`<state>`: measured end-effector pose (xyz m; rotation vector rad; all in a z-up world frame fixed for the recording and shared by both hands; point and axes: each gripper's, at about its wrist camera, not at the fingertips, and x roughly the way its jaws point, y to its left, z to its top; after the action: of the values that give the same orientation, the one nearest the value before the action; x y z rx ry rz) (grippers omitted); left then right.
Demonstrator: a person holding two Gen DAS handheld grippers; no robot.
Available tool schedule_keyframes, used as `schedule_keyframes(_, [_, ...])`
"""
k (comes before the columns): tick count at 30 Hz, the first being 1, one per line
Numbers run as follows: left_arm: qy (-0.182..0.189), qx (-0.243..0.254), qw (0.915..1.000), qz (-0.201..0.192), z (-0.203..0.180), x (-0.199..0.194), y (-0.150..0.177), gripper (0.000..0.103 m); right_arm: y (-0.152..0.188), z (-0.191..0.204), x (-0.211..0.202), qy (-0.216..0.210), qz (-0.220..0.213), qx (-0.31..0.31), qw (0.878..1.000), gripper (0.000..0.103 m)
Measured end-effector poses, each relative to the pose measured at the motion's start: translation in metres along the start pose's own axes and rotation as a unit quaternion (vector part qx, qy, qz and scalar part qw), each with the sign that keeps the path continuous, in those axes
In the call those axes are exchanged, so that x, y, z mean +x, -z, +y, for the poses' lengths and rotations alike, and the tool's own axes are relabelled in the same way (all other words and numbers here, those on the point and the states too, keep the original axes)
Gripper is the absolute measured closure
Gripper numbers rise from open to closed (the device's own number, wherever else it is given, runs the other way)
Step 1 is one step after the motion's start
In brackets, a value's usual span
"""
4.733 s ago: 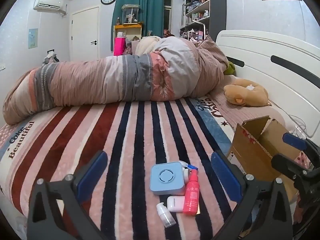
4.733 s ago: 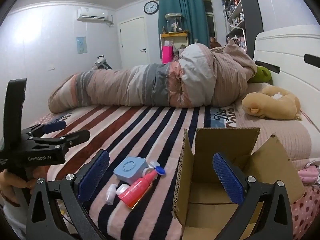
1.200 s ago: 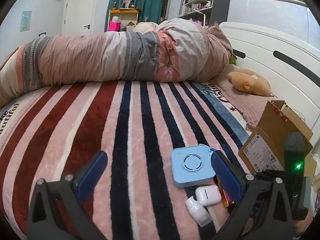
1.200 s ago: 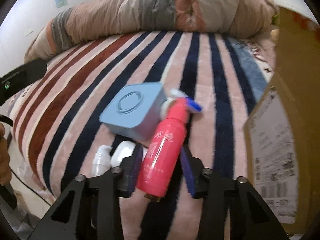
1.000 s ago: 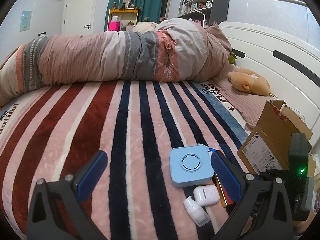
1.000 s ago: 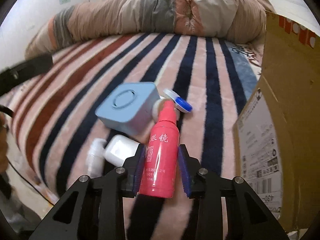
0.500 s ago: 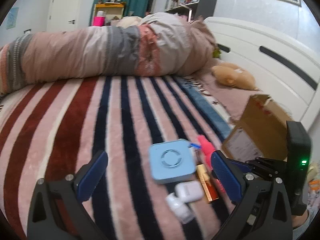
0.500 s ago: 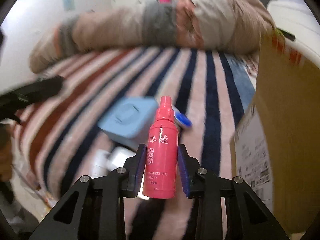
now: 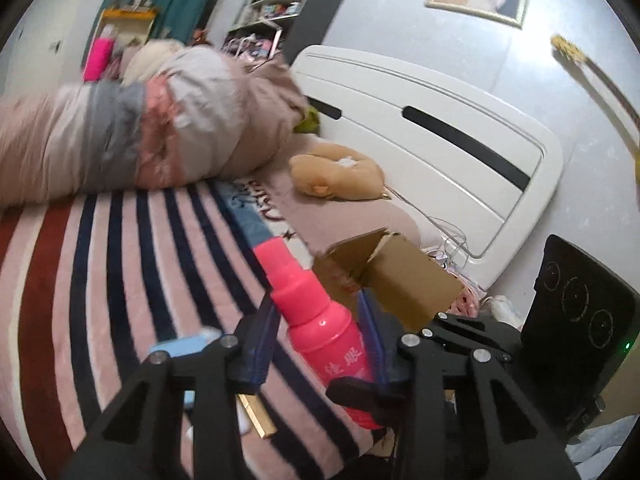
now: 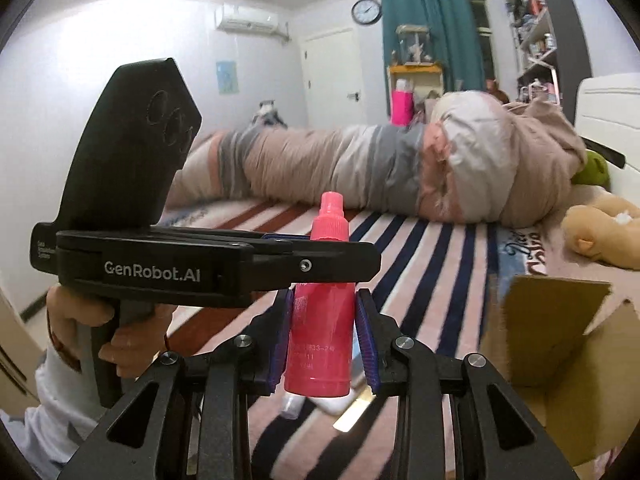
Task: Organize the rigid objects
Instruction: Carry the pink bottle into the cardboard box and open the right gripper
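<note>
A pink bottle (image 10: pixel 320 320) is held up over the striped bed, and both grippers clamp it. My right gripper (image 10: pixel 322 340) is shut on its lower body. My left gripper (image 9: pixel 316 336) is shut on it higher up; in the right wrist view the left gripper's body (image 10: pixel 224 268) crosses from the left in front of the bottle's neck. The bottle (image 9: pixel 320 320) leans toward the upper left in the left wrist view. An open cardboard box (image 9: pixel 396 280) stands on the bed to the right, also in the right wrist view (image 10: pixel 560 340). A blue square case (image 9: pixel 184 346) lies on the bed.
A rolled quilt (image 10: pixel 380 168) lies across the far side of the bed. A tan plush toy (image 9: pixel 340 176) rests near the white headboard (image 9: pixel 440 136). A gold stick (image 9: pixel 256 416) and small white items lie under the grippers.
The right gripper lifted the pink bottle off the bed and raised it. The left gripper swung over and closed on the same bottle.
</note>
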<state>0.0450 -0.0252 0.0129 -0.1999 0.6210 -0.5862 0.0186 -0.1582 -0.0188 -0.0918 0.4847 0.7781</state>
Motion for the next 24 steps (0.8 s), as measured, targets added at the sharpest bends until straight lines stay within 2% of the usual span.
schedule_keyframes(4, [-0.001,0.05,0.9986,0.015,-0.052,0.02,-0.017,0.073,0.002,-0.035,-0.033,0.022,-0.03,0.021,0.999,0.076])
schedule_keyframes(7, [-0.01,0.095,0.9945,0.044,-0.089,0.049,-0.028,0.073,0.012,-0.066,-0.057,0.036,-0.044,0.05,0.997,0.076])
schedule_keyframes(11, [-0.01,0.117,0.9891,0.089,-0.113,0.095,-0.028,0.073,0.025,-0.108,-0.071,0.054,-0.038,0.09,0.994,0.076])
schedule_keyframes(15, [-0.019,0.13,0.9813,0.141,-0.117,0.138,-0.016,0.073,0.044,-0.128,-0.062,0.096,0.006,0.087,0.992,0.076])
schedule_keyframes(19, [-0.039,0.118,0.9756,0.181,-0.108,0.163,-0.003,0.073,0.062,-0.144,-0.045,0.101,0.051,0.118,0.987,0.076])
schedule_keyframes(22, [-0.054,0.116,0.974,0.187,-0.101,0.166,0.0,0.072,0.066,-0.146,-0.034,0.117,0.066,0.115,0.984,0.076])
schedule_keyframes(24, [-0.052,0.11,0.9751,0.185,-0.1,0.167,-0.001,0.064,0.068,-0.154,-0.028,0.113,0.068,0.127,0.983,0.076])
